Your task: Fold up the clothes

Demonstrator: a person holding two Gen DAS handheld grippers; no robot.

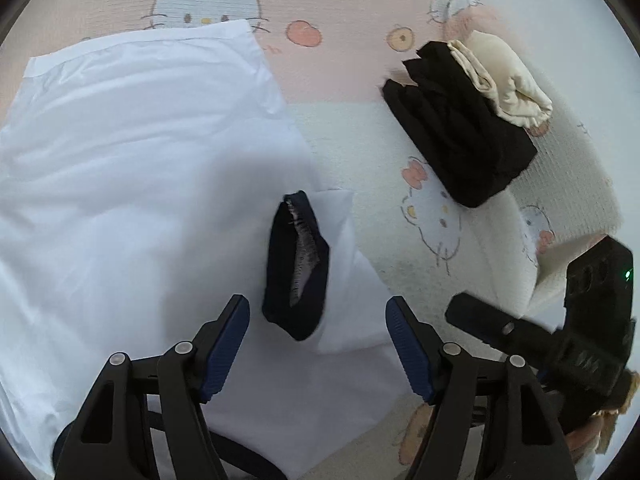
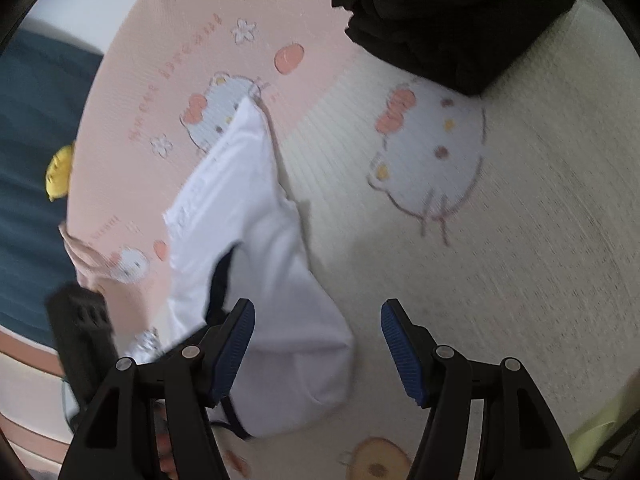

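A white shirt (image 1: 132, 168) lies spread on the pink and cream cartoon-cat blanket (image 1: 344, 68). Its dark navy cuff (image 1: 296, 264) rests on the folded sleeve, just ahead of my left gripper (image 1: 318, 340), which is open and holds nothing. In the right wrist view the same white shirt (image 2: 276, 300) runs up the left half, with a navy trim edge showing. My right gripper (image 2: 318, 344) hovers open over the shirt's right edge and the cream blanket (image 2: 520, 264), with nothing between its fingers.
A folded black garment (image 1: 460, 136) with a folded cream one (image 1: 508, 80) on top sits at the right; the black garment (image 2: 452, 20) fills the top of the right view. The other gripper (image 1: 580, 320) shows at lower right. A teal surface (image 2: 32, 128) and a yellow object (image 2: 60, 172) lie at left.
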